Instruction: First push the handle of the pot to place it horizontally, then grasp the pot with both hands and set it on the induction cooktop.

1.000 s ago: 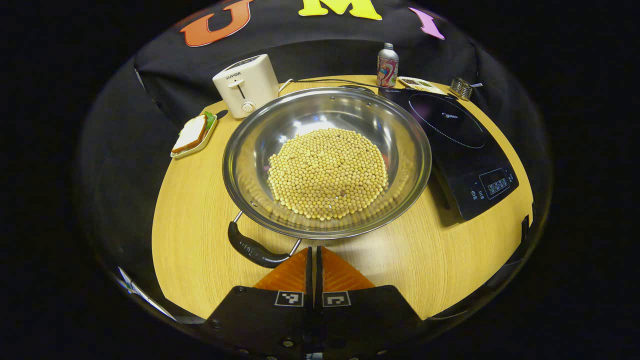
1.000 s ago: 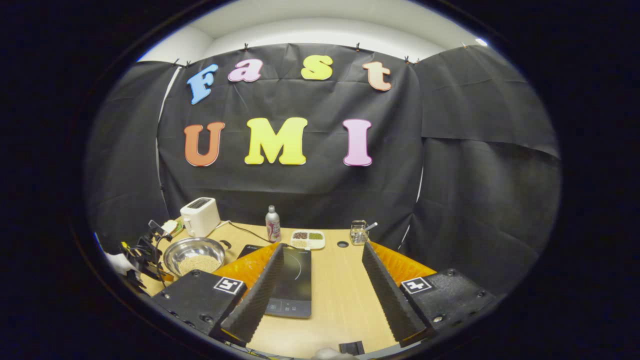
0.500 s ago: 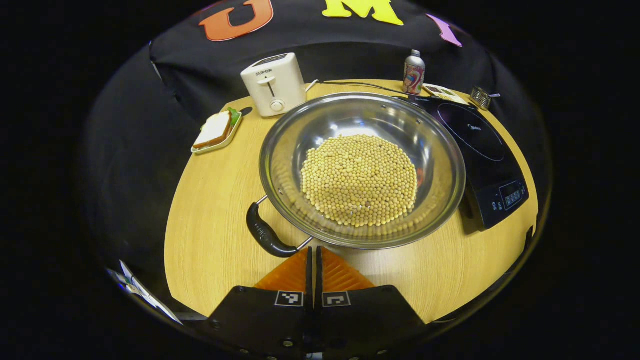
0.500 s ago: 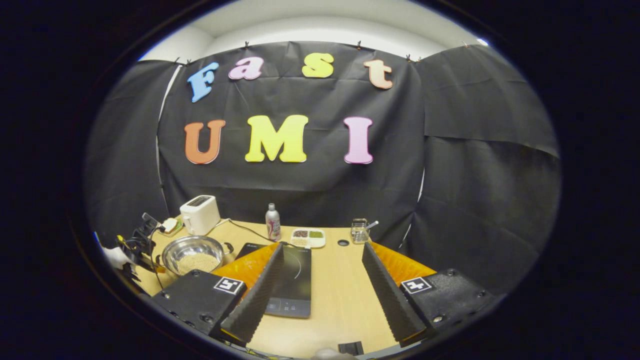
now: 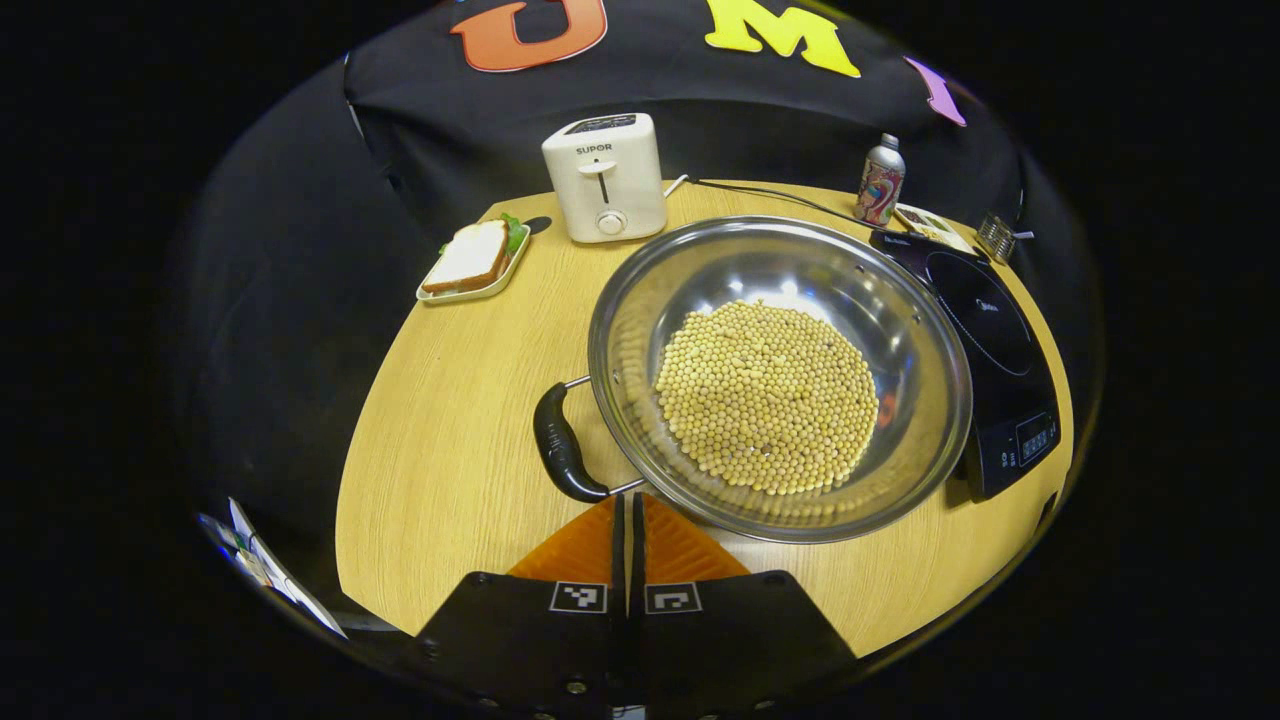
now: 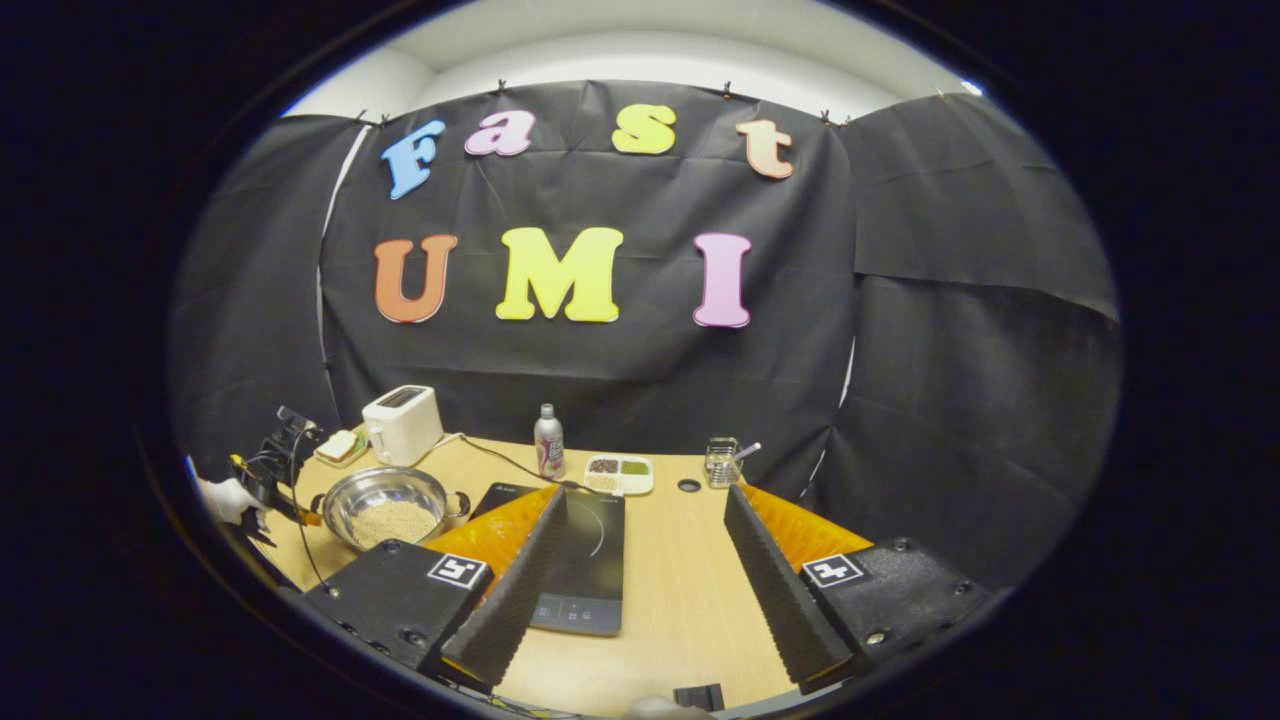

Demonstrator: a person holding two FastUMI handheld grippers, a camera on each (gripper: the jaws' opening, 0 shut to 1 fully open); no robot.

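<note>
Risk first: the pot [image 5: 780, 375] is loaded with a heap of beans [image 5: 768, 396], so a hard or off-line shove on the handle [image 5: 558, 443] would probably slide the whole pot sideways into the cooktop [image 5: 985, 350] or rock it and spill, rather than turn it. The left tongs [image 5: 628, 520] are closed tip to tip, holding nothing, just behind the pot rim and just right of the handle's near end; whether the tips touch the rim I cannot tell. Closed tips give a narrow contact, which could slip off the round handle bar. The right tongs [image 6: 640, 540] are wide apart and empty, raised above the surface [image 6: 680, 580], with the cooktop ahead between and left of their fingers and the pot far off to their left. The later two-sided lift looks heavy; an uneven grip would tip beans out. Beyond the left tongs, a tray [image 5: 470, 280] carries a sandwich [image 5: 468, 256], a toaster [image 5: 605, 178] stands farther off, and a bottle [image 5: 880, 182] sits far right.
</note>
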